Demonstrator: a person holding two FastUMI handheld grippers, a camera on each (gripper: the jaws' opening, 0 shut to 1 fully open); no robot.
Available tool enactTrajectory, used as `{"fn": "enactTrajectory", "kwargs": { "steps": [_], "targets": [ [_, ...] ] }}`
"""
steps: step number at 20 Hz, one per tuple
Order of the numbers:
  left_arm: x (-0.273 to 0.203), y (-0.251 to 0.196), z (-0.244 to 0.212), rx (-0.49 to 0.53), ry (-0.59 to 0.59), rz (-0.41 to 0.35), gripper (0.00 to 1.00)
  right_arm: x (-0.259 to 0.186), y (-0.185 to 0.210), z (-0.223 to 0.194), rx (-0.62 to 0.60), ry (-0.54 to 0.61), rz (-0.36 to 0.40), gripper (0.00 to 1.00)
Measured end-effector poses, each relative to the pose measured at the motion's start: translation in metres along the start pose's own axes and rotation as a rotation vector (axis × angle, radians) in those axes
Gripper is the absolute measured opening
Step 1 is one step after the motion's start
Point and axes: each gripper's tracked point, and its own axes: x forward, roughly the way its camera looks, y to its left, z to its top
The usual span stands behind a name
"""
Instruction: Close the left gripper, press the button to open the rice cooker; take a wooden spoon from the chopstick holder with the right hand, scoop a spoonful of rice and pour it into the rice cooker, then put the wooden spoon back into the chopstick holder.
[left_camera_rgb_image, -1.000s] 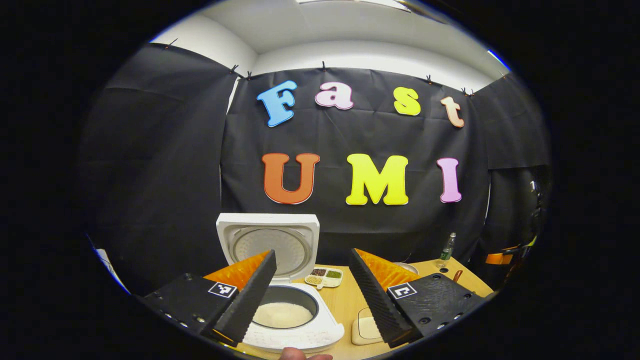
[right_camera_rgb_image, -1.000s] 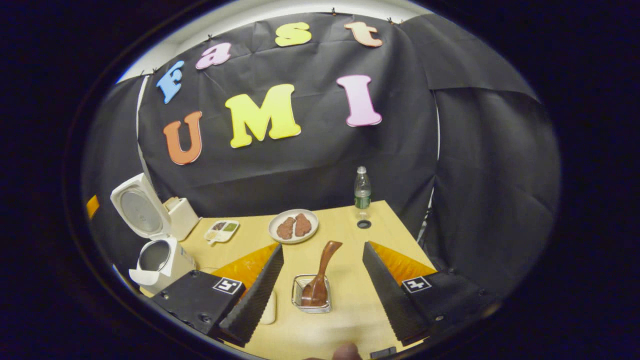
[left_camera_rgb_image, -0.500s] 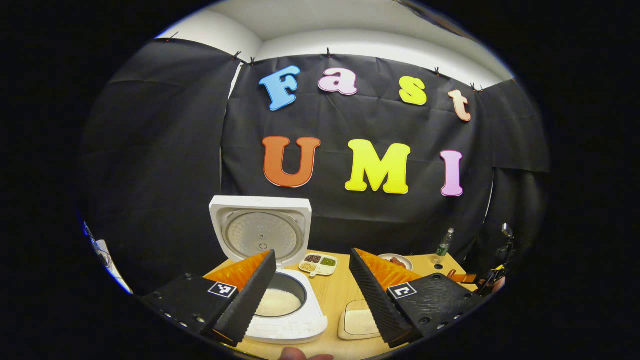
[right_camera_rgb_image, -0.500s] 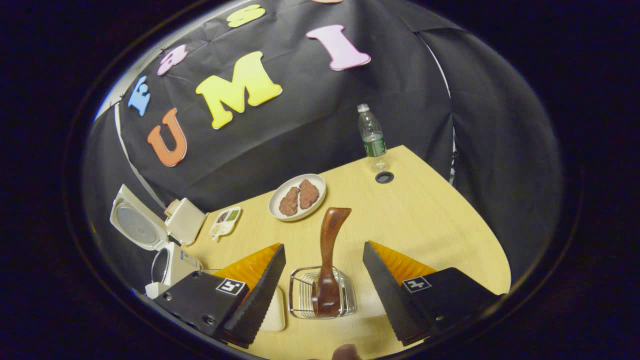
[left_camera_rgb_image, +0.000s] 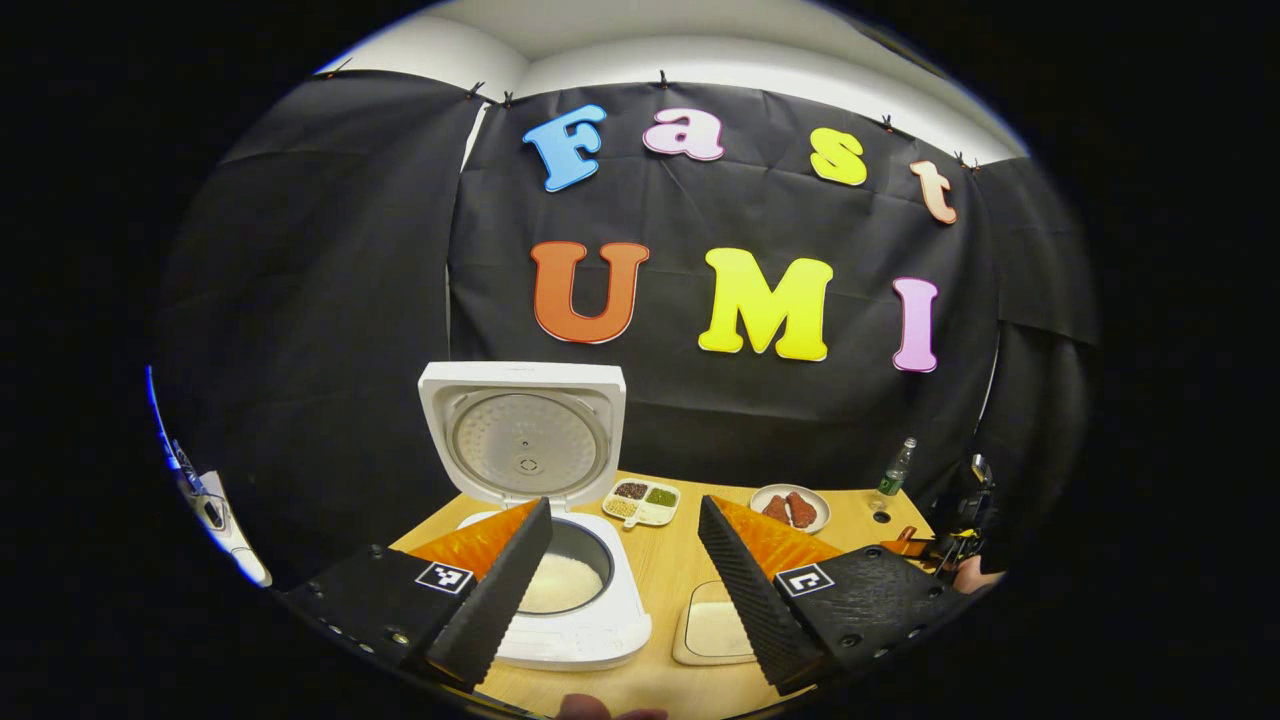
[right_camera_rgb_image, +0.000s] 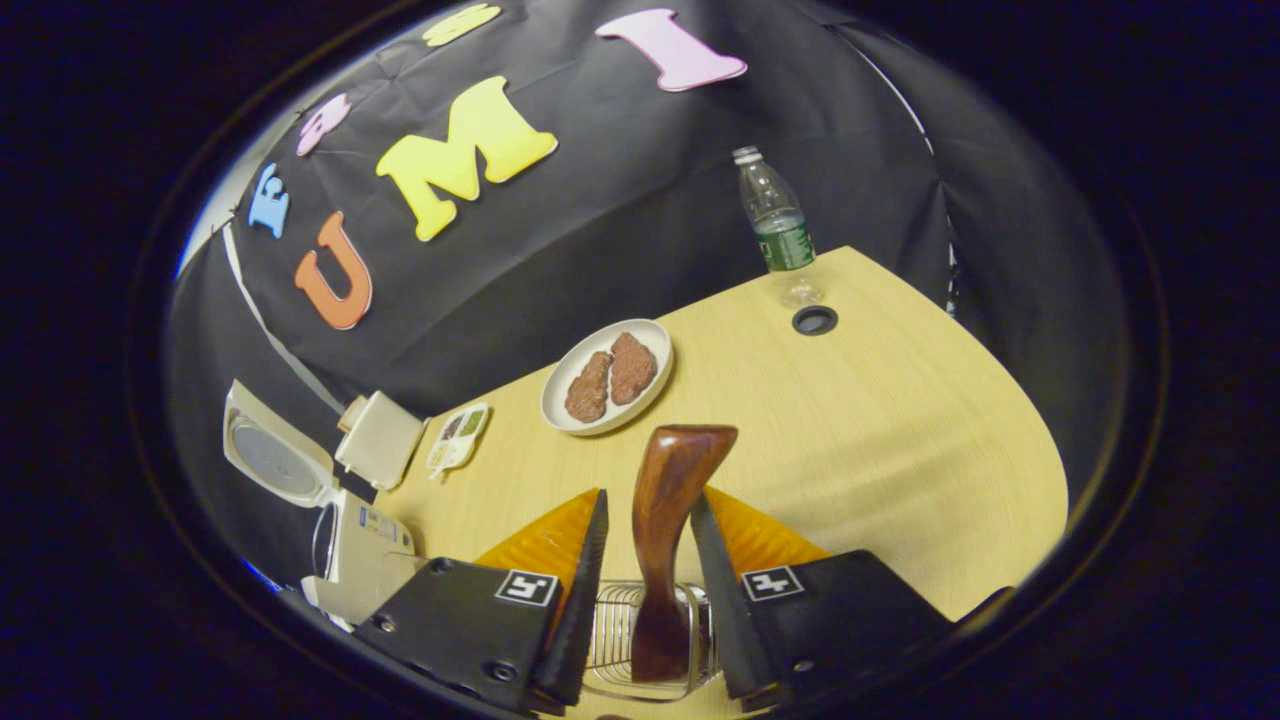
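your right gripper (right_camera_rgb_image: 645, 590) is sitting low over the chopstick holder (right_camera_rgb_image: 640, 650), a wire basket on the near part of the table (right_camera_rgb_image: 900, 420). its fingers are standing on either side of the wooden spoon (right_camera_rgb_image: 668, 520), narrowed in close to the handle, but you cannot tell whether both are actually pressing on it. the spoon is standing upright in the holder, its handle rising between the fingers and curving at the top. beyond it a white plate (right_camera_rgb_image: 560, 400) with two brown pieces of food is lying on the table, and a clear water bottle (right_camera_rgb_image: 775, 225) is standing at the far edge beside a round hole in the tabletop. off to the left a small divided dish (right_camera_rgb_image: 455, 440) is sitting near a cream box (right_camera_rgb_image: 382, 438), and the rice cooker (right_camera_rgb_image: 365, 545) is standing at the table's left end with its lid tipped up.

your left gripper (left_camera_rgb_image: 620, 580) is hanging with its fingers spread wide and nothing between them. just past it the rice cooker (left_camera_rgb_image: 570, 620) is standing open, lid (left_camera_rgb_image: 522, 432) upright, and white rice (left_camera_rgb_image: 560, 595) is lying in the inner pot. a shallow cream tray (left_camera_rgb_image: 712, 632) is lying just right of the cooker. farther back the divided dish (left_camera_rgb_image: 640, 502) and the plate (left_camera_rgb_image: 790, 508) are sitting near the wall, the bottle (left_camera_rgb_image: 893, 475) is standing at the right, and the other gripper (left_camera_rgb_image: 950, 545) is showing at the far right edge.
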Motion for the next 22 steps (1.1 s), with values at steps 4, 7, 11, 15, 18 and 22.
{"fn": "enactTrajectory", "kwargs": {
  "steps": [4,7,11,15,18,22],
  "targets": [
    [-0.007,0.007,0.002,0.0,-0.017,0.011,0.94,-0.012,0.009,0.0,-0.005,0.0,0.0,0.24],
    [-0.016,0.011,0.003,-0.022,-0.036,0.009,0.94,-0.033,0.017,0.0,-0.021,-0.004,-0.011,0.23],
    [-0.027,0.017,-0.007,-0.077,-0.037,-0.02,0.94,-0.061,0.019,0.008,-0.036,-0.058,-0.08,0.19],
    [-0.04,0.035,-0.011,-0.073,-0.06,-0.031,0.94,-0.092,0.038,0.028,-0.12,-0.148,-0.147,0.11],
    [-0.052,0.05,-0.004,-0.053,-0.101,-0.043,0.94,-0.118,0.066,0.044,-0.22,-0.221,-0.192,0.11],
    [-0.068,0.074,-0.008,-0.059,-0.121,-0.023,0.94,-0.14,0.136,0.044,-0.343,-0.277,-0.137,0.11]
  ]
}}
